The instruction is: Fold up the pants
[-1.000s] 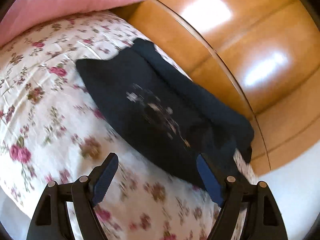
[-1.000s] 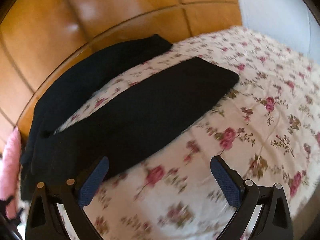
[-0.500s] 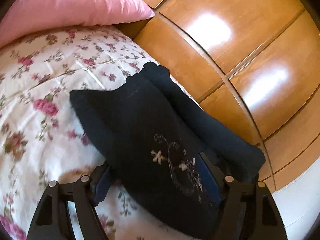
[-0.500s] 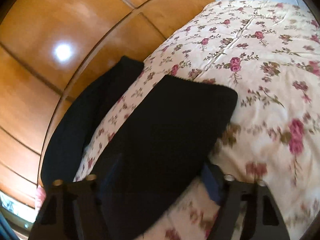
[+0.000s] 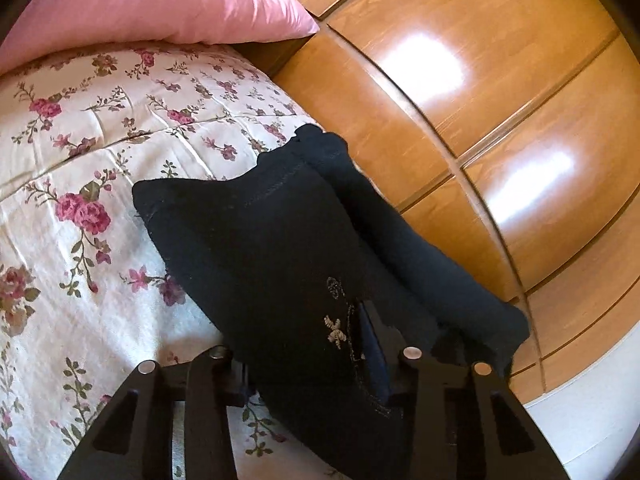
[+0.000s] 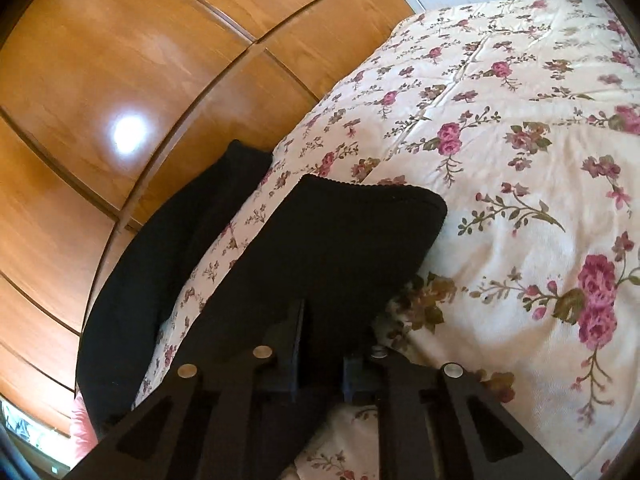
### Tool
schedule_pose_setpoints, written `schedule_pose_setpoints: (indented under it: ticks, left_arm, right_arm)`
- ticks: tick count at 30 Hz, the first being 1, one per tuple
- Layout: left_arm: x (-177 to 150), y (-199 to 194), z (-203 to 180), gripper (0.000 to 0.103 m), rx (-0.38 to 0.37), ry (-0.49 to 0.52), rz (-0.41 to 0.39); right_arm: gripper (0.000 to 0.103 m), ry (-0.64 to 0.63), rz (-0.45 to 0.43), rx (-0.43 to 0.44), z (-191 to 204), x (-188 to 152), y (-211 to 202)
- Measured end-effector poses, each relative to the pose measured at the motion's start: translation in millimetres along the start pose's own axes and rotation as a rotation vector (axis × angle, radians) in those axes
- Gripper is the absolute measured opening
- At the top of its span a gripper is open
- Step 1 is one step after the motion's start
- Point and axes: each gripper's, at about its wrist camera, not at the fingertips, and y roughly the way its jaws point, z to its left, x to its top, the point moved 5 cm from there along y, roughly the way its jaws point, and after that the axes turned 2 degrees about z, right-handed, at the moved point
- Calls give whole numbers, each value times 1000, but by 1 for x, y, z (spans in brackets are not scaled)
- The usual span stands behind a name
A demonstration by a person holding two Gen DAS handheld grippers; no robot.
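Black pants (image 5: 276,248) with a small pale embroidered motif lie on the floral bedspread (image 5: 80,184). One leg hangs along the bed's edge by the wooden wall. My left gripper (image 5: 308,364) has its fingers closed in on the near edge of the pants; the cloth covers the left finger. In the right wrist view the pants (image 6: 332,248) lie on the floral bedspread (image 6: 520,160). My right gripper (image 6: 322,364) is shut on the near end of the leg; its far hem shows ahead.
A pink pillow (image 5: 160,0) lies at the head of the bed. Glossy wooden panels (image 5: 480,100) run close along the bed's side, also in the right wrist view (image 6: 120,80). The bedspread stretches wide to the right.
Both grippers moved forward onto the pants and closed on the cloth; a second ago both were open and short of it.
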Motion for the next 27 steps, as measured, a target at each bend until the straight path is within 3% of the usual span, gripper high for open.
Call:
schedule_pose_setpoints:
  ticks: [3,5,7,9,12,18,22,27]
  left_arm:
    - [7,-4,6,47,-68,-54,-21]
    - [16,-1,12,45,-73,-89,-12]
    - [20,7,14,38,-47,-89,9]
    - [17,14,13,20,22,-32,39]
    - [13,16,8,9,61,12,45]
    - [9,-13,2,7,89,18,-31]
    - [4,-45,-13,6,58,69,-66]
    - [14,-78,-13,6,-5,16,-92]
  right_arm:
    - [15,2,-3,3,-2,0,-1]
    - [15,2,-2,2,-2,0,-1]
    - [15,1,-2,0,-2,0,-1]
    - [13,-2,-2,-7,-2,0,-1]
    - [12,-23,-7,-37,0,-1,0]
    - [12,-28,-20,-30,1,-1,0]
    - [12,-42,-26,-43,4,-1,-3]
    - [9,-132,-7,-81,19,1,-13]
